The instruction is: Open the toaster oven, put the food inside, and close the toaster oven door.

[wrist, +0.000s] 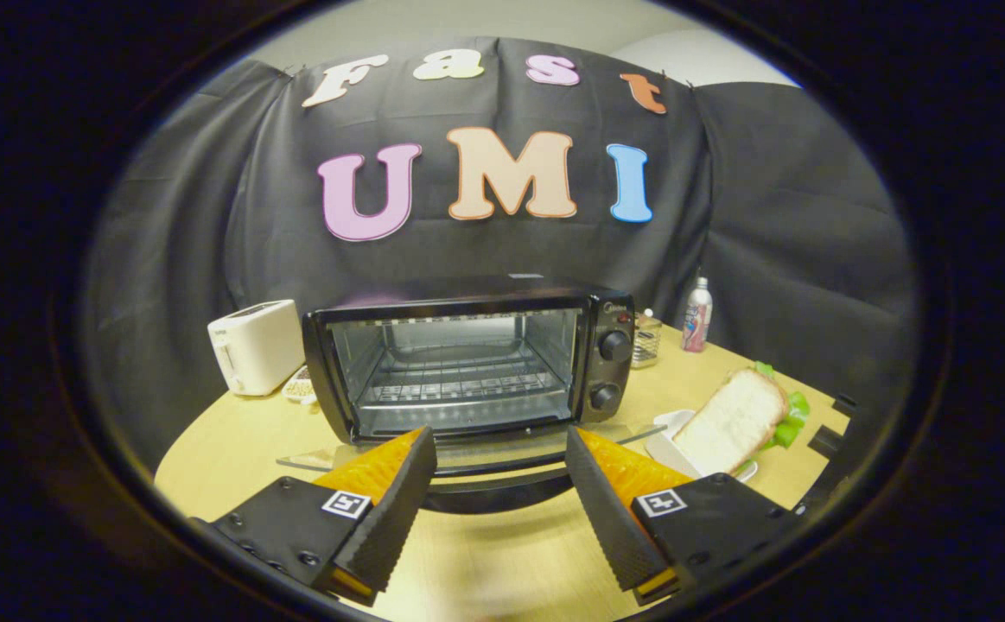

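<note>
A black toaster oven [467,363] stands on the wooden table [485,561] just beyond my fingers. Its glass door [485,458] lies folded down flat toward me, with the dark handle [502,497] at its near edge. The wire rack inside is bare. A sandwich [740,419] with green lettuce leans on a white plate [666,449] to the right of the oven. My gripper [500,449] is open, its fingertips hovering over the lowered door, with nothing between them.
A white toaster [253,345] stands left of the oven, with a small dish [299,387] beside it. Behind the oven's right side are a glass jar [645,339] and a bottle [697,315]. The table's round edge curves close at left and right.
</note>
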Action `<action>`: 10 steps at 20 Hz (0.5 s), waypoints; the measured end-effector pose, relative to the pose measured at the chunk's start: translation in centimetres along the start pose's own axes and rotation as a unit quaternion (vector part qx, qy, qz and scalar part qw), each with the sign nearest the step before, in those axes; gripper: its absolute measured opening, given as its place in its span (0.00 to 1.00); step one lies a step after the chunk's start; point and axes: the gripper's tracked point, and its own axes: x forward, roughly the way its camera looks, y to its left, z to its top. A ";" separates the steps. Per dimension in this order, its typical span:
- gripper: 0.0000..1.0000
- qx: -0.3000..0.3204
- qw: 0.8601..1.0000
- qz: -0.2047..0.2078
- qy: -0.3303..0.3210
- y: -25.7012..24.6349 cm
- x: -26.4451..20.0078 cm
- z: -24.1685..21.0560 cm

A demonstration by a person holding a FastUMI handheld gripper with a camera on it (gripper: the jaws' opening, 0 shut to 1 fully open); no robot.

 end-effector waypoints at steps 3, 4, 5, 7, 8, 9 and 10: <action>0.95 0.003 1.000 -0.008 0.023 -0.3 -0.2 -1.9; 0.95 -0.001 0.999 -0.012 0.036 -0.5 -0.3 -2.9; 0.95 -0.007 0.999 -0.016 0.048 -0.5 -0.4 -3.7; 0.95 -0.023 0.997 -0.024 0.067 -0.6 -0.5 -5.1; 0.95 -0.031 0.996 -0.030 0.078 -0.7 -0.4 -6.1; 0.95 -0.041 0.995 -0.034 0.090 -0.8 -0.4 -6.9; 0.95 -0.053 0.993 -0.038 0.100 -0.7 -0.3 -7.6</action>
